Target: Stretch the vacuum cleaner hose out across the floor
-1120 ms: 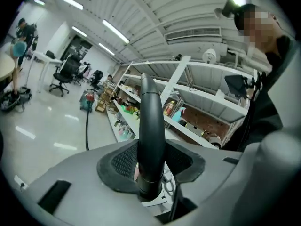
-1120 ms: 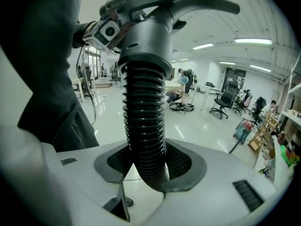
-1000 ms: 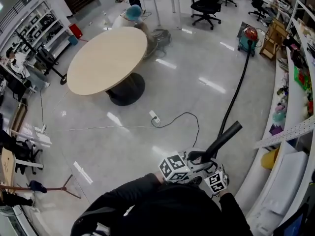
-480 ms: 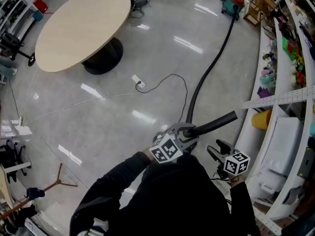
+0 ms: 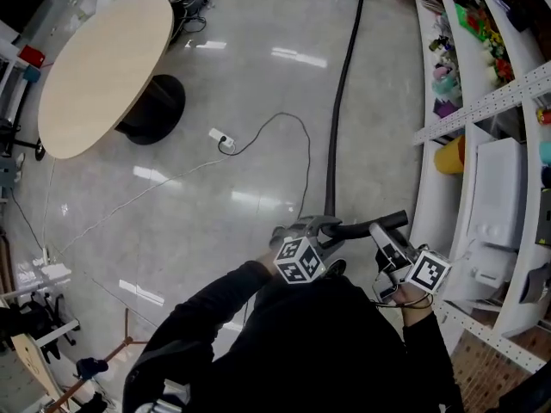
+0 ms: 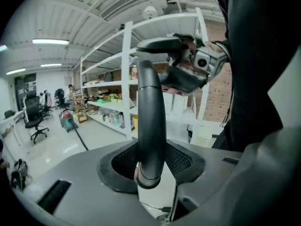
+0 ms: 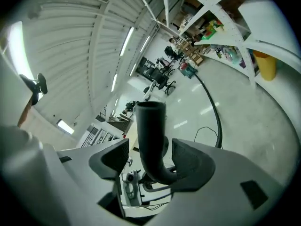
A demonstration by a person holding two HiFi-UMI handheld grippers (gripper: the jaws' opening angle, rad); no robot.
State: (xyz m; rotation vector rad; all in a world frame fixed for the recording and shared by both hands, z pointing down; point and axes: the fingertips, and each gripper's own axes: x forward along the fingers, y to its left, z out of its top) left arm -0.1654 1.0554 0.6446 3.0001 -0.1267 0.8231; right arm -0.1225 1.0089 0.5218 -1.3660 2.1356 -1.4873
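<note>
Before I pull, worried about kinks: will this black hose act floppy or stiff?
Probably floppy: the hose lies in a gentle curve along the floor. Its curved end tube looks rigid, holding shape in the left gripper.

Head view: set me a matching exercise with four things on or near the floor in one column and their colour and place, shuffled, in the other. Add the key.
Things
1. round table
2. vacuum hose
3. power strip
4. bin

Descriptions
A. white, small, lying on the open floor between table and hose
B. yellow, tucked against the right-hand shelving
C. pale wood top, upper left
D. black, running in one long line up the floor toward the top edge

Pairs: 1-C, 2-D, 3-A, 4-B
</note>
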